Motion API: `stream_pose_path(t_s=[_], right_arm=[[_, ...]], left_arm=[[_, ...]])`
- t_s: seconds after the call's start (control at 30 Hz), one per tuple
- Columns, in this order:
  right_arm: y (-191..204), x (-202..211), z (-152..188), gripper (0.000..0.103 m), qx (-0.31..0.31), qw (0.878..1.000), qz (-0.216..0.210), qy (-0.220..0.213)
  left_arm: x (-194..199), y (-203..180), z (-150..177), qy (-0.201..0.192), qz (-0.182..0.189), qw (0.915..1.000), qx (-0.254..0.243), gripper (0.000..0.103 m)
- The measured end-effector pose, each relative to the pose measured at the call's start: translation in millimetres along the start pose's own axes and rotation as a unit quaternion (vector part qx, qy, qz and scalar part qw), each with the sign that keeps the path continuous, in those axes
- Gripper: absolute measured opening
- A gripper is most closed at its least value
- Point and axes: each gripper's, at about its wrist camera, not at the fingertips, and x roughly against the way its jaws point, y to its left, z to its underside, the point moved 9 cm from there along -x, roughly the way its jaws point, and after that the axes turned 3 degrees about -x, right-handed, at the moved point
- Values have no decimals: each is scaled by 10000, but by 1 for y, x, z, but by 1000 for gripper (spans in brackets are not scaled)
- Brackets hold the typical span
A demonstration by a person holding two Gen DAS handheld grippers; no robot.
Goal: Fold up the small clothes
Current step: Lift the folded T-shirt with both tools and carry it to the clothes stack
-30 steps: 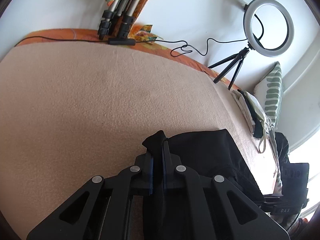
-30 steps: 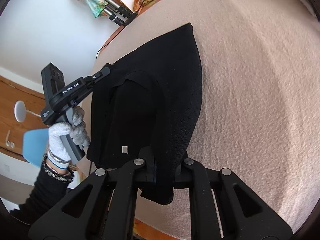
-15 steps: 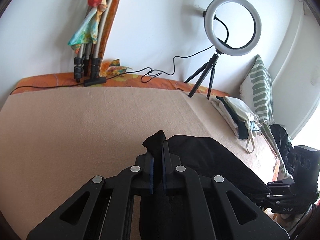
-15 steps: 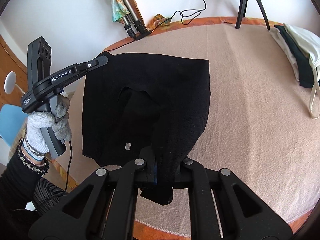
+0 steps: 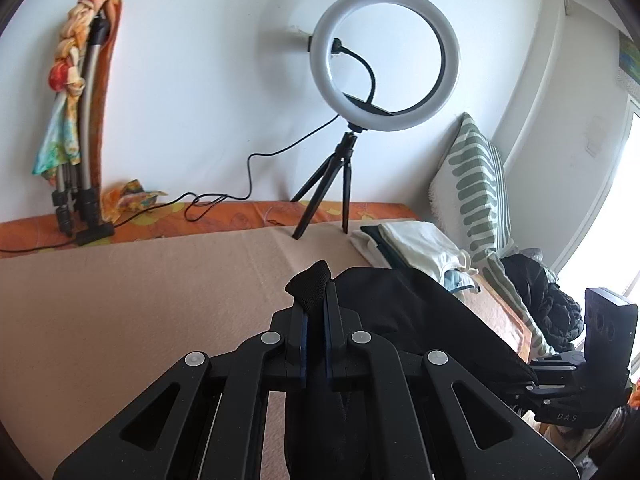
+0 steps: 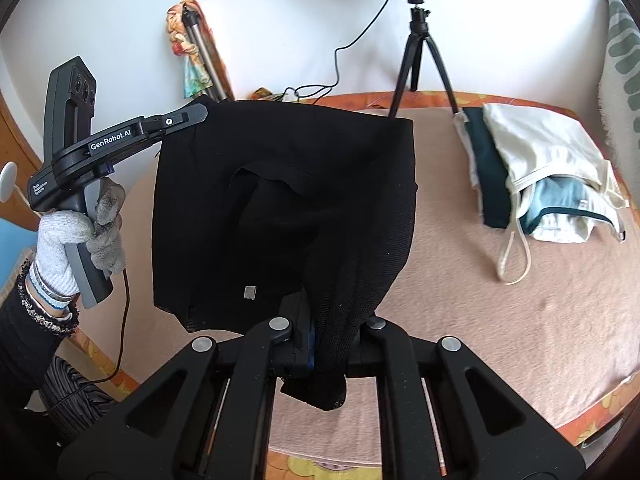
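A small black garment [image 6: 280, 208] hangs in the air above the beige blanket [image 6: 500, 320], stretched between both grippers. My left gripper [image 5: 316, 304] is shut on one corner of the black garment [image 5: 408, 320], and a tuft of cloth pokes out above its pads. The same left gripper [image 6: 196, 114] shows in the right wrist view, held by a gloved hand [image 6: 80, 240] at the garment's upper left corner. My right gripper [image 6: 326, 344] is shut on the opposite corner, with cloth bunched between the jaws. The right gripper's body [image 5: 576, 380] shows at the far right of the left wrist view.
A ring light on a black tripod [image 5: 384, 60] stands at the blanket's far edge, its cable [image 5: 248, 184] trailing left. Folded light and dark clothes [image 6: 540, 172] lie at the right, by a green striped pillow [image 5: 476, 184]. Folded tripod legs with a colourful cloth [image 5: 76, 120] lean on the wall.
Both grippers have risen with the black garment, lifting it off the blanket. Both views have tilted up, so the wall, ring light and pile of clothes now show.
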Motion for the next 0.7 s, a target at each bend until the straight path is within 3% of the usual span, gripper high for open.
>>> stream_pose_path(t_s=[0.33, 0.7], right_arm=[[-91, 38, -28, 9, -62, 9966, 754, -335], [-195, 62, -67, 8, 35, 9833, 1734, -555]], left_arm=[[-59, -79, -44, -169, 391, 9982, -432, 4], [-138, -155, -81, -261, 713, 9946, -711, 4]])
